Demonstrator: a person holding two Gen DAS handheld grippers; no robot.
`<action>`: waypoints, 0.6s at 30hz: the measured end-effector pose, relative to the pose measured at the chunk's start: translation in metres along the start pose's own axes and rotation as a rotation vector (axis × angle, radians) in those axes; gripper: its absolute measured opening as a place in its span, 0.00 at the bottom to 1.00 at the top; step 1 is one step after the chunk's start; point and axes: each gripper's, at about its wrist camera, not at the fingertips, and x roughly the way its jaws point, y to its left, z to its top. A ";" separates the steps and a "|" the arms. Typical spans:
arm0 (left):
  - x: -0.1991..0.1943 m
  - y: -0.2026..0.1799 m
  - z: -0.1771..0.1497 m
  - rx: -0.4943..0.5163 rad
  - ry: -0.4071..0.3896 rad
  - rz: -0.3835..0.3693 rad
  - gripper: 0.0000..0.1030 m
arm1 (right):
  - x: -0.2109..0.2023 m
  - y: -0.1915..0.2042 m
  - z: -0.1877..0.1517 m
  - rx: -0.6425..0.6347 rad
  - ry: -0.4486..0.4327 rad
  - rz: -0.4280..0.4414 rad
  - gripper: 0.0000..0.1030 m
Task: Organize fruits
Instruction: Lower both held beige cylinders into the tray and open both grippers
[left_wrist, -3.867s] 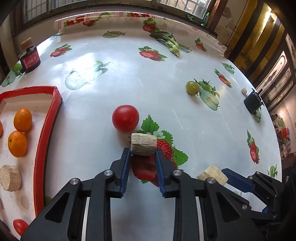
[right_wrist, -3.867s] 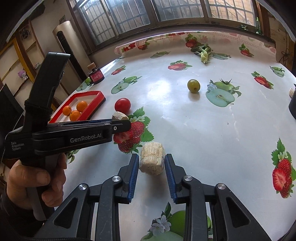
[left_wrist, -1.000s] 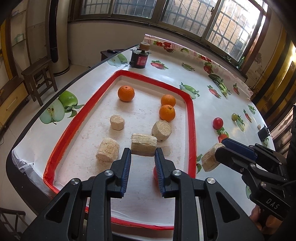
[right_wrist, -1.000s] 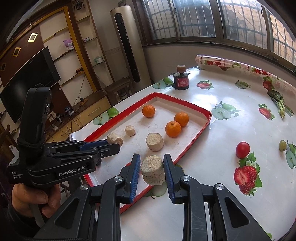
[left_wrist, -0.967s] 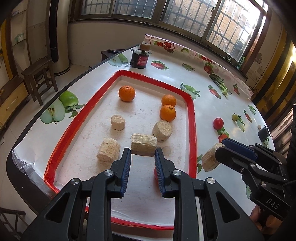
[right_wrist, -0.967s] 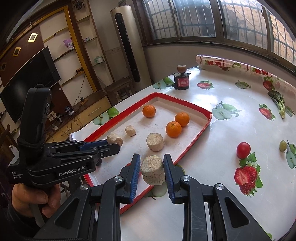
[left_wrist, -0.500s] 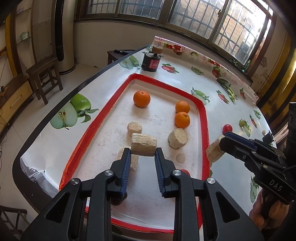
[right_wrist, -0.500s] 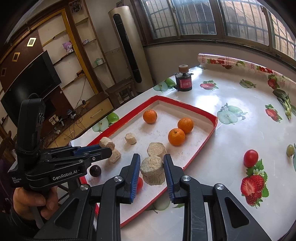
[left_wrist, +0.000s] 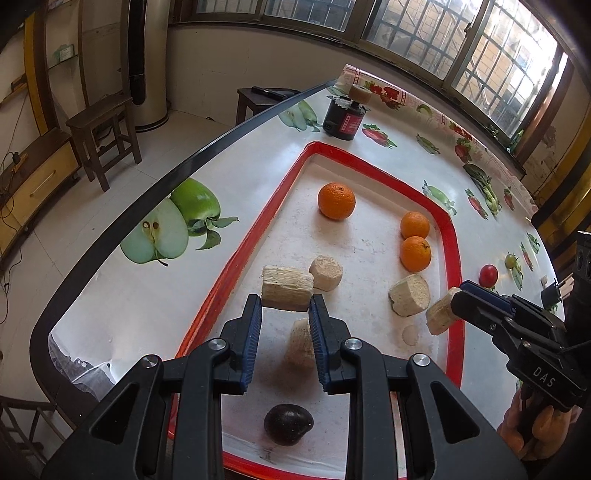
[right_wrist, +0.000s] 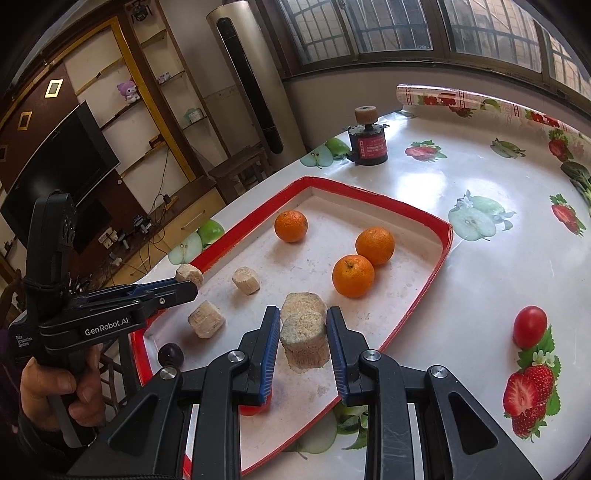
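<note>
Each gripper clamps a pale fibrous chunk over the red-rimmed tray (left_wrist: 452, 236), the left gripper (left_wrist: 285, 308) on its chunk (left_wrist: 286, 288) and the right gripper (right_wrist: 302, 334) on its chunk (right_wrist: 304, 341), so the carrying step seems nearly done and the next move is probably lowering and releasing them on bare floor, clear of the oranges (left_wrist: 336, 200) at twelve o'clock.

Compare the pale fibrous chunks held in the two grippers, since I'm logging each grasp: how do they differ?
The left gripper holds a long pale fibrous chunk lying crosswise, fibres running side to side; the right gripper holds a stubbier round chunk standing on end, cut face up. The left one hangs near the red-rimmed tray's left rim, the right one near its right rim. Both are pale, fibrous, and clamped over the tray.
</note>
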 end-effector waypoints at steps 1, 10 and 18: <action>0.002 0.001 0.000 -0.001 0.006 0.000 0.23 | 0.002 -0.001 0.000 0.002 0.003 0.001 0.25; 0.010 0.000 0.002 0.004 0.021 0.006 0.23 | 0.016 -0.012 -0.006 0.028 0.038 0.005 0.26; 0.010 0.003 -0.002 -0.015 0.038 0.032 0.24 | 0.016 -0.010 -0.009 0.027 0.039 0.006 0.32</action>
